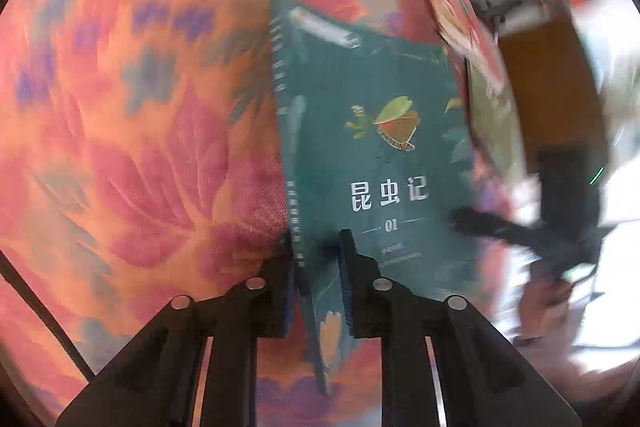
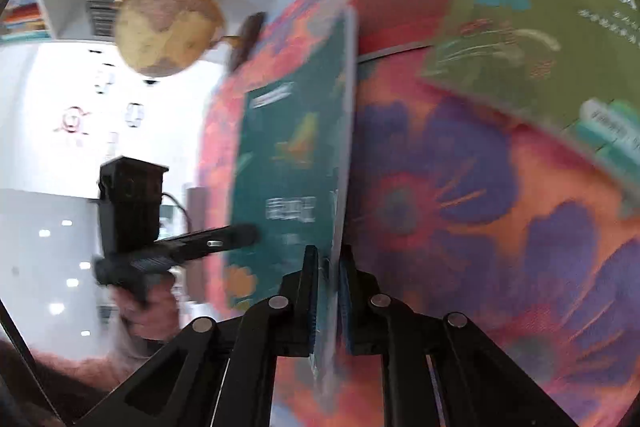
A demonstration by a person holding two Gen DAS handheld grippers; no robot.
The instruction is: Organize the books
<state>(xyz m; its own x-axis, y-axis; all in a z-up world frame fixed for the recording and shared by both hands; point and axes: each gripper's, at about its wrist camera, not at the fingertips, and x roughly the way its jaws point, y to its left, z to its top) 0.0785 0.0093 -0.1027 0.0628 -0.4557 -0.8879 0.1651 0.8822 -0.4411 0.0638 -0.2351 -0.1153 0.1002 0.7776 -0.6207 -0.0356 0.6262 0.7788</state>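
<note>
So the teal book (image 1: 376, 155) is standing up on edge off the flowery cloth (image 1: 132, 147), not lying flat. The left gripper (image 1: 316, 247) is clamping it near the spine edge, jaws pinched narrow with the cover sandwiched between the blue pads. The right gripper (image 2: 329, 257) is biting the opposite edge, the page side, and its jaws are squeezed nearly together on that thin edge too. In the right wrist view you can see the left gripper's black finger poking onto the cover, with a hand (image 2: 148, 311) wrapped round the handle below it.

Room-wise: the left half of the left wrist view is showing open cloth beside the book, nothing lying there. The far side is getting crowded, with an olive-green book (image 2: 520, 39) lying flat on the cloth and a red book (image 2: 404, 3) behind it, a lighter one on top of that.

The cloth is looking soft and woven, orange and pink with big purple flowers. The book covers are smooth and glossy. A tan globe (image 2: 168, 27) is sitting off past the cloth's edge, blurry.
</note>
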